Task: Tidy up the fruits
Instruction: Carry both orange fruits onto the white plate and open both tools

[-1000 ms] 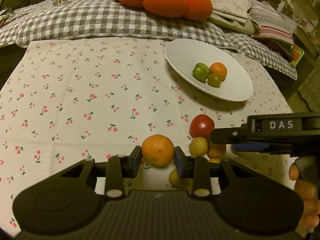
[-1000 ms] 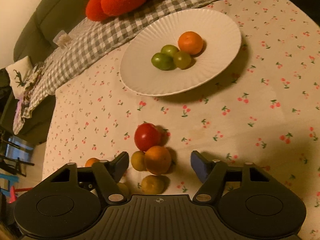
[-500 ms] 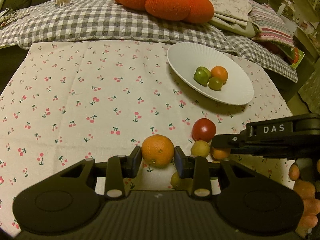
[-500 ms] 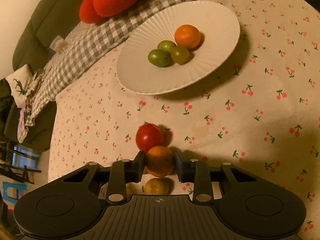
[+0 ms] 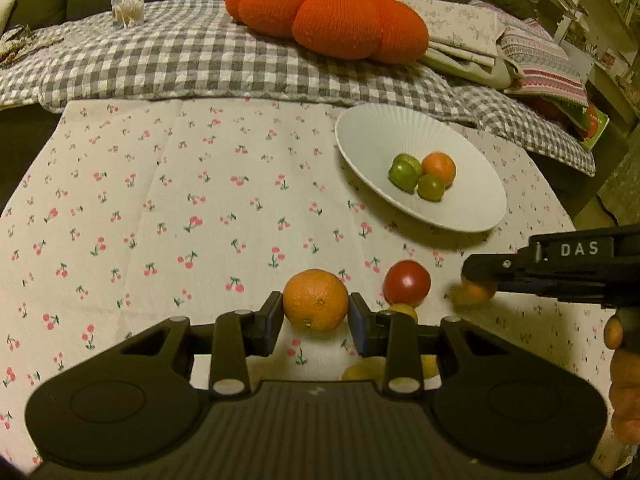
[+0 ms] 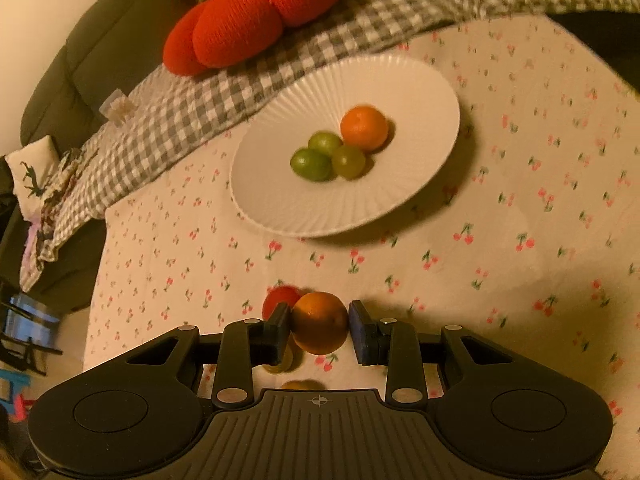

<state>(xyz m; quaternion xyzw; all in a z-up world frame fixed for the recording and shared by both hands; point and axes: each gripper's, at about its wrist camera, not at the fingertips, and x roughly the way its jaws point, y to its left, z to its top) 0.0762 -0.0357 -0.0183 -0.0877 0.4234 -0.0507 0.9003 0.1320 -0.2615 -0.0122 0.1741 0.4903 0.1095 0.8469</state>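
**Fingers of both grippers closed on oranges**

Fingers (image 5: pixel 271 322) of the left gripper (image 5: pixel 315 322) are clamped on a large orange (image 5: pixel 315 299), one pad on each side; its small stem dimple faces the camera, low on the fruit. The right gripper (image 6: pixel 319 330) likewise grips a smaller orange (image 6: pixel 319 322) between its pads, above the cherry-print tablecloth (image 6: pixel 520 208). Neither round fruit shows a clear long axis.

In the left wrist view, a red tomato (image 5: pixel 407 283) lies on the table at about 3 o'clock from the large orange, with yellowish fruits (image 5: pixel 405 310) partly hidden behind the left gripper's right finger. The right gripper enters that view from 3 o'clock, its orange blurred at its tip.

A white ribbed plate (image 6: pixel 280 184) sits at 12 o'clock from the right gripper, well apart. It holds four fruits in a touching cluster: one orange fruit (image 6: pixel 364 128) and three green fruits (image 6: pixel 311 164). Beyond the plate, a gingham cloth (image 5: pixel 160 60) carries an orange pumpkin-shaped cushion (image 5: pixel 328 20).
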